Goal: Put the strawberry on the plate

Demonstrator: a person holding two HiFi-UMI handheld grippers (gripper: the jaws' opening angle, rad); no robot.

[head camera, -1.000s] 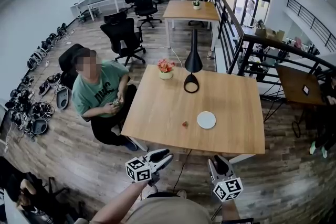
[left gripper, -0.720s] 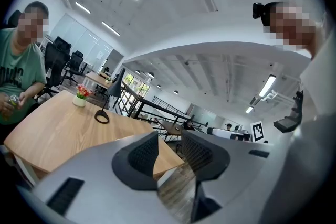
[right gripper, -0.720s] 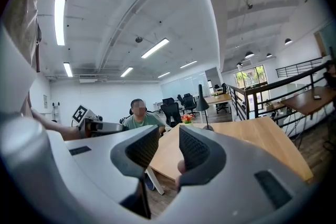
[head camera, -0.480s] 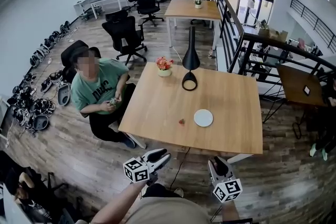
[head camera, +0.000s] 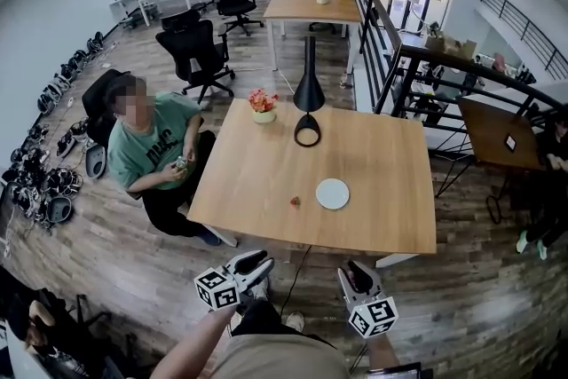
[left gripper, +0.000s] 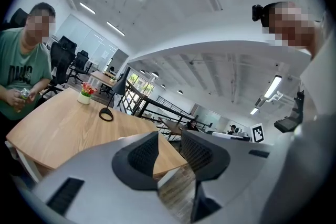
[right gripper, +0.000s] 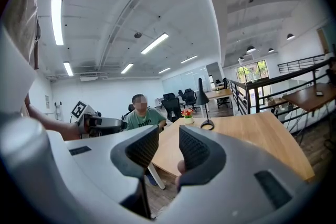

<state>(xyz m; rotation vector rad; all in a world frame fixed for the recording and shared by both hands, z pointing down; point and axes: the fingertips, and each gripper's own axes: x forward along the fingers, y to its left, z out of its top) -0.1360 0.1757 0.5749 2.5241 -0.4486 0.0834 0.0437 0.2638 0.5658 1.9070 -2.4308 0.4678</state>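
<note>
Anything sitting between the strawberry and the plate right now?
No. The head view shows only bare table between the strawberry and the plate.

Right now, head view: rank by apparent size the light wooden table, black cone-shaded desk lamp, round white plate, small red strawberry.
1. light wooden table
2. black cone-shaded desk lamp
3. round white plate
4. small red strawberry
The lamp stands farther off than the plate, yet looks bigger.
</note>
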